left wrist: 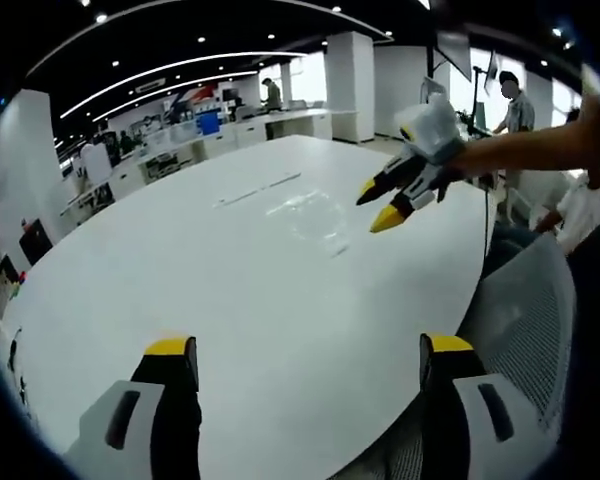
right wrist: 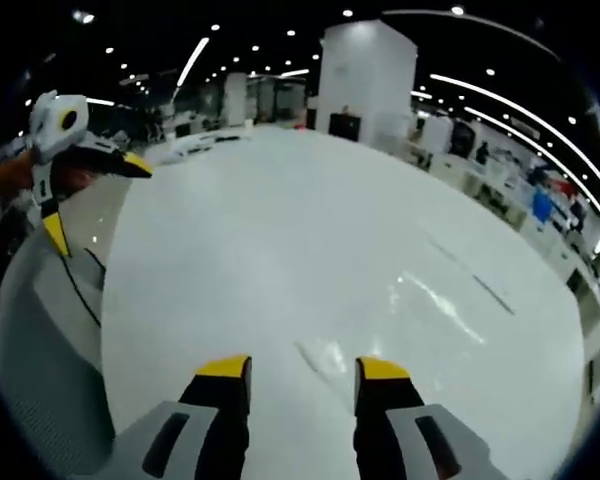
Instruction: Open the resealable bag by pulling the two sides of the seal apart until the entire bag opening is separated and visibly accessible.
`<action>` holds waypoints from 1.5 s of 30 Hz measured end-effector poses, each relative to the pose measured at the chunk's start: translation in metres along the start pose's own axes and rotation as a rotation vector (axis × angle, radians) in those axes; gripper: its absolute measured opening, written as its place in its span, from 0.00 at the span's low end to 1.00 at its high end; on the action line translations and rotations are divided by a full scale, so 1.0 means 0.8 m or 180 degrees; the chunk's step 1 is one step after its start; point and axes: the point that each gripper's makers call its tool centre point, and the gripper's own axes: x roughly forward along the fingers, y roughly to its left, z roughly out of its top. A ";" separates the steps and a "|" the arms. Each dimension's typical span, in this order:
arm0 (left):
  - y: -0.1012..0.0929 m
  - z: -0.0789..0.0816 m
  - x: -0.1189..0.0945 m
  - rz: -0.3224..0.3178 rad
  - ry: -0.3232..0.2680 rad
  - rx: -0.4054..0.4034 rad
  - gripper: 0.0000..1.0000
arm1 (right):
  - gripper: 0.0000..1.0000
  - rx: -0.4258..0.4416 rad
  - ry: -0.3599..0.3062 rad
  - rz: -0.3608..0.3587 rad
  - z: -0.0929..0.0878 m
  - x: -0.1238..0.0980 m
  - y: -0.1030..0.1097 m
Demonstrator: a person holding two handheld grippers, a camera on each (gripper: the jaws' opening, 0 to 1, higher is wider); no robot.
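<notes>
On the white table (left wrist: 230, 300), a clear resealable bag (left wrist: 305, 215) lies flat near the middle, hard to make out against the glossy top, and neither claw touches it. Both the left gripper (left wrist: 310, 355) and the right gripper (right wrist: 302, 375) hover above the surface with jaws spread and nothing between them. The task looks to be at its approach step: each claw must next descend and pinch one side of the seal, whose exact line I cannot tell.

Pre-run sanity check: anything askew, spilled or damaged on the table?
Nothing stands out. The clear resealable bag lies flat on the white table, untouched. Left gripper and right gripper hover open above the table, holding nothing. No spill or damage visible.
</notes>
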 end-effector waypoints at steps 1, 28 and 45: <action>-0.001 0.000 0.001 -0.0010 0.0010 0.0007 0.90 | 0.35 -0.0007 0.0008 0.0013 -0.001 0.003 0.000; 0.004 0.012 0.002 -0.0011 -0.0051 -0.0063 0.85 | 0.16 -0.0037 0.0408 0.0257 -0.041 0.074 -0.014; -0.006 0.012 0.005 -0.0033 -0.0001 -0.0038 0.83 | 0.05 -0.0058 0.0449 0.0484 -0.049 0.081 -0.006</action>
